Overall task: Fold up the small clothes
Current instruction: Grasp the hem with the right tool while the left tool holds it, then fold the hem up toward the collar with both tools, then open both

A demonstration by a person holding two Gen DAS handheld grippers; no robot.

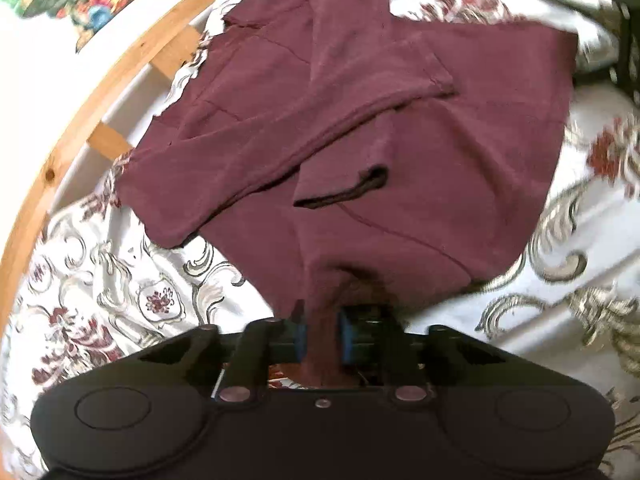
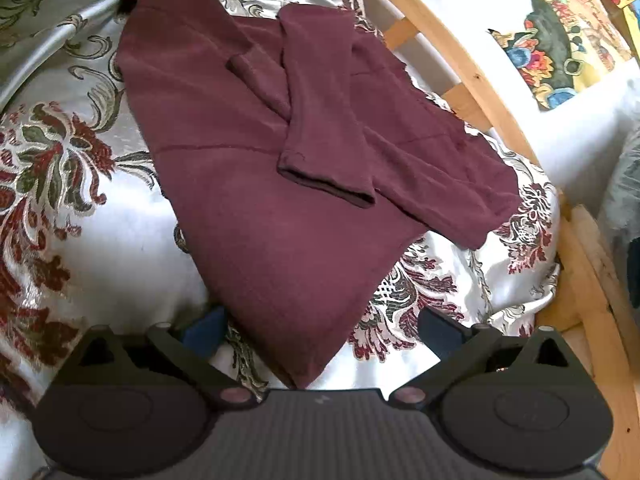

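A maroon long-sleeved top lies on the floral bedspread, both sleeves folded across its body. My left gripper is shut on the top's near edge, the cloth bunched between its blue pads. In the right wrist view the same maroon top lies spread out, a sleeve cuff on top of it. My right gripper is open, its fingers either side of the top's near corner, which lies loose between them.
A curved wooden bed rail runs along the left in the left wrist view and along the right in the right wrist view. A colourful picture hangs on the white wall. A metal bar crosses the far left.
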